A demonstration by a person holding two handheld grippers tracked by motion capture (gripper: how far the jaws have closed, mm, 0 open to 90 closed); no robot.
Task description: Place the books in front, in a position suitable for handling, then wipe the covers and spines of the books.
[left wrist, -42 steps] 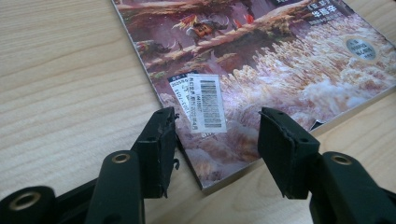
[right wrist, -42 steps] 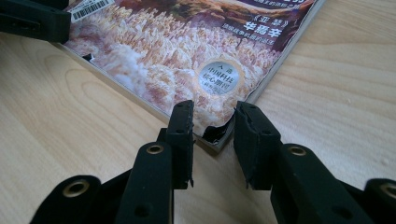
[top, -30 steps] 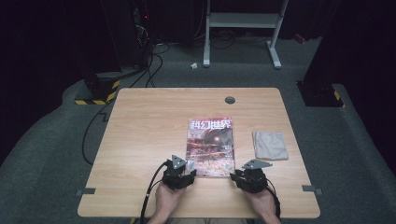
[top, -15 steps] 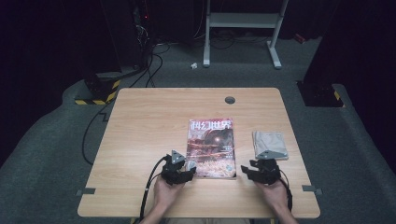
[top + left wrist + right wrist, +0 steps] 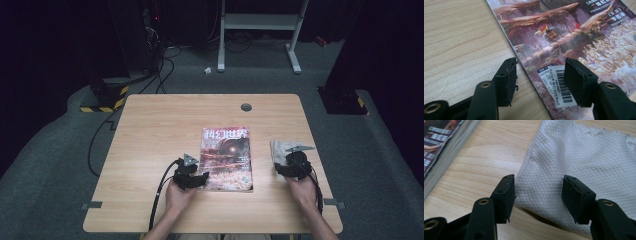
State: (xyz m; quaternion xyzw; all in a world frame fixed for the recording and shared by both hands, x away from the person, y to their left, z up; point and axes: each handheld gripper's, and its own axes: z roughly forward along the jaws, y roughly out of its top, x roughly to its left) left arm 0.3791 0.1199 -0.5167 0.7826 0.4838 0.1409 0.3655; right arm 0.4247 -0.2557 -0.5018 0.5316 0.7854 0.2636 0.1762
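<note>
**Observer:** What are you working with right now?

**Operator:** Two things. My left tool (image 5: 198, 176) sits at the near left corner of the magazine (image 5: 226, 159), which lies flat, cover up, in the middle of the tabletop (image 5: 150, 130). In the left gripper view its jaws are spread and straddle the magazine's edge by the barcode sticker (image 5: 557, 85); nothing is pinched. My right tool (image 5: 292, 162) is over the near end of the grey cloth (image 5: 584, 162), just right of the magazine. Its jaws have just been opening and now stand wide, with the cloth's folded near edge between them but not gripped.

**Observer:** What worries you from here?

**Operator:** On the right, I'd judge the likeliest slip is closing too high and catching only the top layer, so the cloth unfolds or drags instead of lifting cleanly. It also lies close to the magazine, so pulling it sideways could nudge the spine. On the left, the magazine is thin and flat on the wood; if I close without getting a jaw under the edge, I'll just push it across the tabletop, or crease the cover.

**Observer:** How does the magazine lie?

**Operator:** Its long axis runs from me toward the far side of the tabletop, tilted very slightly. The title is at the far end and the barcode corner is nearest me. The cloth's longer side runs roughly the same way.
</note>
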